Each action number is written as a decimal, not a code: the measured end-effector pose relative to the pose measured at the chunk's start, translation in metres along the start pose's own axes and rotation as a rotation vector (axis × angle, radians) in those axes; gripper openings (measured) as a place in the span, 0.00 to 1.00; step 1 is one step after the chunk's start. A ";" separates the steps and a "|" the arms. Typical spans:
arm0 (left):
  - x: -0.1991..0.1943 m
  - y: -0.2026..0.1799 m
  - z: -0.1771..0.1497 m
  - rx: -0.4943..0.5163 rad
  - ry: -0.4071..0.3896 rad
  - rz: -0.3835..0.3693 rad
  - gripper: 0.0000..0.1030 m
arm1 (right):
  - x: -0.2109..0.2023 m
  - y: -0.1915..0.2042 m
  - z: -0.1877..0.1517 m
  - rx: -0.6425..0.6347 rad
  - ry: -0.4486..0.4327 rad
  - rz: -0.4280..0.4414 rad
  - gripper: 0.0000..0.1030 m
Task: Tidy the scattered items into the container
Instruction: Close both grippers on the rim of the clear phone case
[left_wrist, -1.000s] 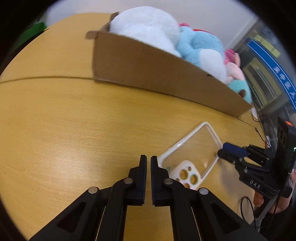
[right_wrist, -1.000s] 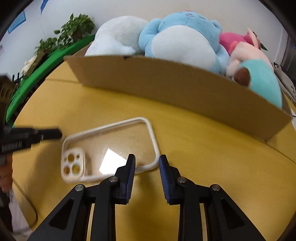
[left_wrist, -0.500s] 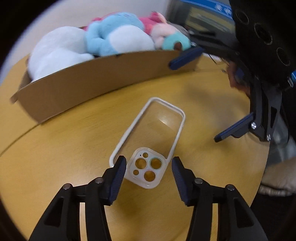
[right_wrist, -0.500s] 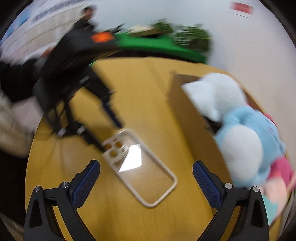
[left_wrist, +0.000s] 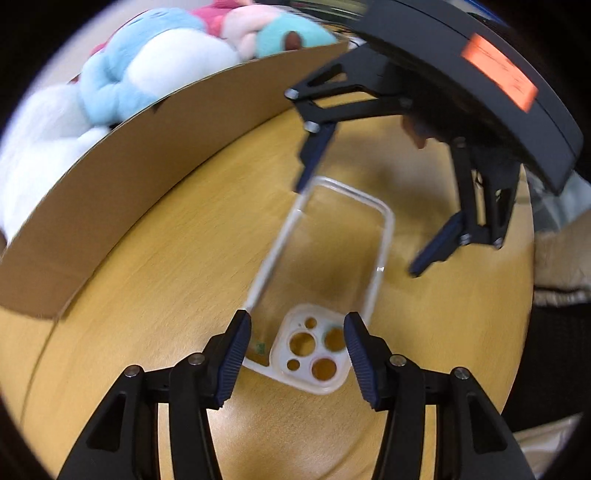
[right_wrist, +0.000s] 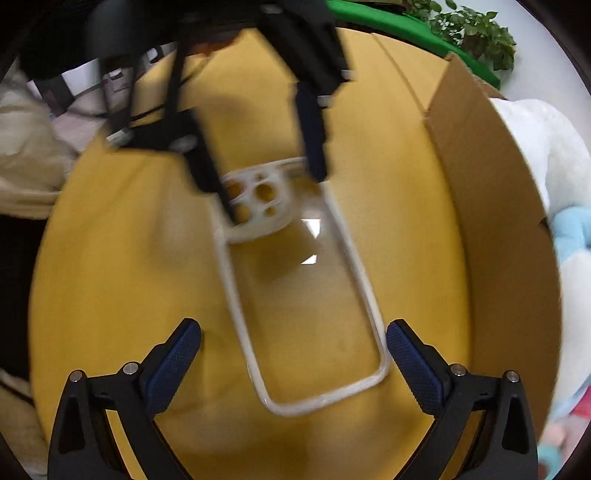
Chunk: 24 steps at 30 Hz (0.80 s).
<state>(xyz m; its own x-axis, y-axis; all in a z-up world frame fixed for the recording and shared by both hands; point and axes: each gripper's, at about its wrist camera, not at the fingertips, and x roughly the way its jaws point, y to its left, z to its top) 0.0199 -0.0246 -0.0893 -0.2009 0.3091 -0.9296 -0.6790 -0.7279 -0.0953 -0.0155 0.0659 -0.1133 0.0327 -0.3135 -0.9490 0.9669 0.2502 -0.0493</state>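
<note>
1. A clear phone case with a whitish rim is seen lying flat on the yellow wooden table, outside the cardboard box.
2. The left gripper is held with its fingers spread apart; nothing is grasped. The camera-cutout end of the case is framed between the two pads, but contact cannot be confirmed.
3. The right gripper is likewise held wide open and empty. The plain end of the case is bracketed by its fingers, with bare table visible between each pad and the rim.
4. The two grippers are pointed at each other from opposite ends of the case; the right gripper is seen over the far end in the left wrist view.
5. The box wall runs alongside one long edge of the case, with a strip of open table left between them.
6. The box is filled with plush toys that rise above its top edge.
7. On the side away from the box, the rounded table edge is seen, with open wood between it and the case.
</note>
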 end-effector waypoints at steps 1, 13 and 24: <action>0.001 -0.003 0.000 0.036 0.008 0.006 0.50 | 0.000 0.008 -0.005 -0.009 0.003 -0.001 0.98; 0.001 -0.031 -0.006 0.409 0.123 -0.059 0.59 | 0.001 0.014 -0.035 0.095 -0.032 -0.034 0.86; -0.007 -0.026 -0.023 0.477 0.136 -0.060 0.66 | 0.023 0.002 -0.050 0.149 -0.038 -0.026 0.82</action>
<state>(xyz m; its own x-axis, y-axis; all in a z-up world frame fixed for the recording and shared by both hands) 0.0552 -0.0223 -0.0888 -0.0794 0.2363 -0.9684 -0.9401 -0.3409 -0.0061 -0.0255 0.1053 -0.1508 0.0141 -0.3530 -0.9355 0.9943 0.1038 -0.0241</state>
